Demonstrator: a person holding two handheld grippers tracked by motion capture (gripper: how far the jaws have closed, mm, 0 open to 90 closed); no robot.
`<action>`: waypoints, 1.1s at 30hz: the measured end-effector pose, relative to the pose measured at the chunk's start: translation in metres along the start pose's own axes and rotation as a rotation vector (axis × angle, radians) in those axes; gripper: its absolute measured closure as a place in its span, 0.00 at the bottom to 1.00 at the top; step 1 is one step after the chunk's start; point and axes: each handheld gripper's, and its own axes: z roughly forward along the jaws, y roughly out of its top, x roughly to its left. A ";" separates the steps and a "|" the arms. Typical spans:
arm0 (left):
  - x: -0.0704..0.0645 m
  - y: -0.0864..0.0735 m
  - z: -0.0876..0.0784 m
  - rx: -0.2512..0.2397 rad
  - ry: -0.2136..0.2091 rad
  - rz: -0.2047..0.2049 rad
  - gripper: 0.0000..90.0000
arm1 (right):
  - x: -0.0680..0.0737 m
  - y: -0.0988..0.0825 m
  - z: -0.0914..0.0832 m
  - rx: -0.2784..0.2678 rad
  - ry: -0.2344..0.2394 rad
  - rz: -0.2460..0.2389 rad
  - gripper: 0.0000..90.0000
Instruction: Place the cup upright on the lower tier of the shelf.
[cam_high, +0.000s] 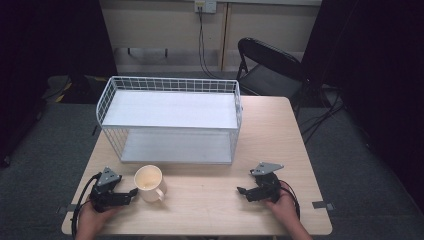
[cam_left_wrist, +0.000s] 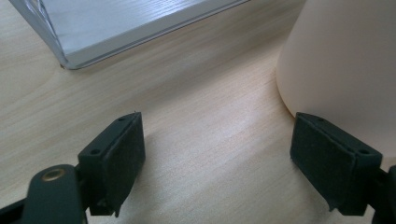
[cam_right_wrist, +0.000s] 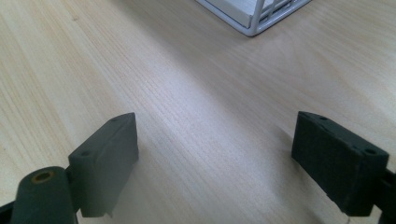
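— Cream ceramic, that mug (cam_high: 149, 183); it stands upright on the wooden table (cam_high: 210, 200), just right of the left gripper (cam_high: 131, 193), handle turned toward the person.

— Is the claw on it yet?

— No. In the left gripper view the jaws stand spread wide with bare table between them, and the mug's wall (cam_left_wrist: 345, 65) rises just beyond the right-hand pad (cam_left_wrist: 334, 161), close enough that I cannot tell whether they touch. Nothing is pinched.

— And the other hand?

— The right gripper (cam_high: 242, 190) rests on the table well off to the mug's far side, jaws also spread over bare wood, with a corner of the white wire shelf rack (cam_right_wrist: 254, 18) ahead of it.

— So which step is this?

— I'd judge it the approach: lining up for a grasp, not yet a grasp.

— What does the next move need?

— Probably sliding the left claw sideways toward the mug so the wall or handle sits between the pads, then closing. The rack (cam_high: 170, 120) stands beyond both claws, its shelves bare, a likely place to set the mug.
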 end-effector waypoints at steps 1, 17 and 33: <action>0.000 0.000 0.000 0.000 0.000 0.000 0.19 | 0.000 0.000 0.000 0.000 0.000 0.000 0.16; 0.001 0.002 -0.005 0.009 -0.004 -0.041 0.19 | 0.000 0.000 0.000 0.000 0.000 0.000 0.16; 0.000 0.020 -0.028 -0.057 -0.014 -0.097 0.21 | 0.000 0.000 0.000 0.000 0.000 0.000 0.16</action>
